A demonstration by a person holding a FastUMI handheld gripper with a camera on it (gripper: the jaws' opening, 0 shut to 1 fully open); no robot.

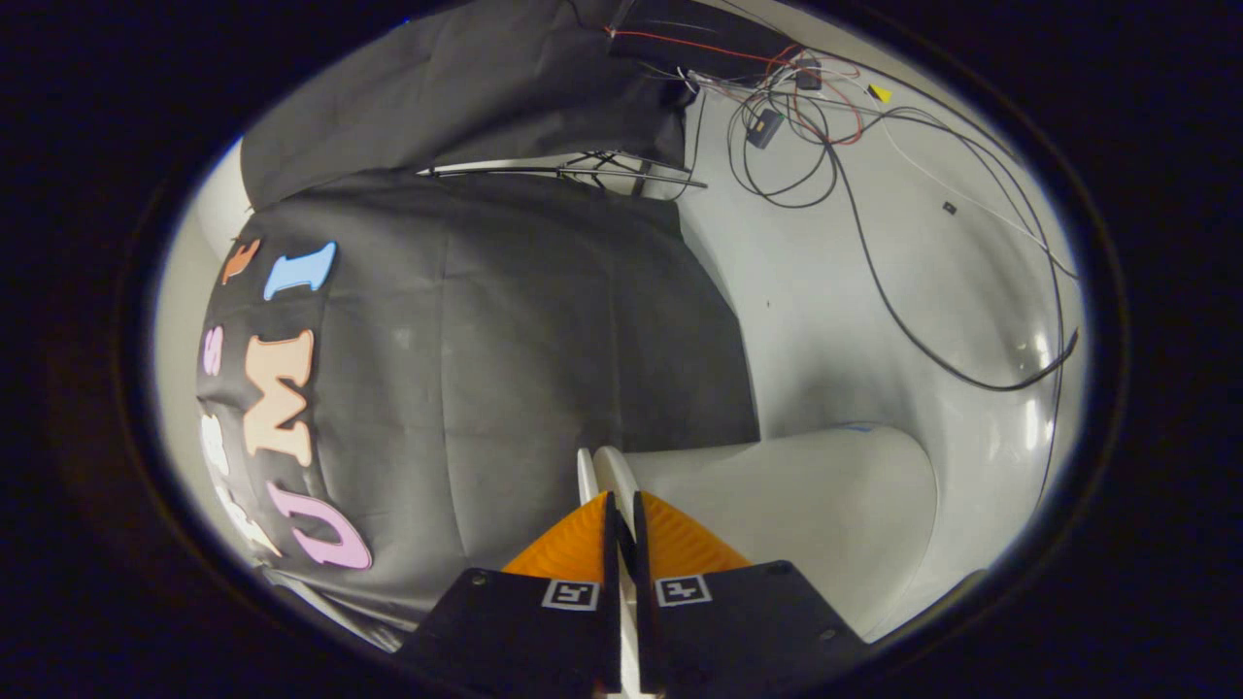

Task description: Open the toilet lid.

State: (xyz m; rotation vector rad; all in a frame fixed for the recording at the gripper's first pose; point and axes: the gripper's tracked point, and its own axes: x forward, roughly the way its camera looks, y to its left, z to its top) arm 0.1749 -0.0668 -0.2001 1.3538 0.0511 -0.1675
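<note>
The toilet lid stands raised, its broad white face turned to one side of the fingers and its thin edge running straight between them — so by the look of it the lift is well along, with perhaps only the last of the swing and the letting go left. The gripper is nearly closed, both fingers pressed on the lid's edge with just that rim between them.

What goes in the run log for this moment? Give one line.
step: open lid | jaws: shut on lid edge | lid angle: unclear | beyond: cloth wall, cables
</note>
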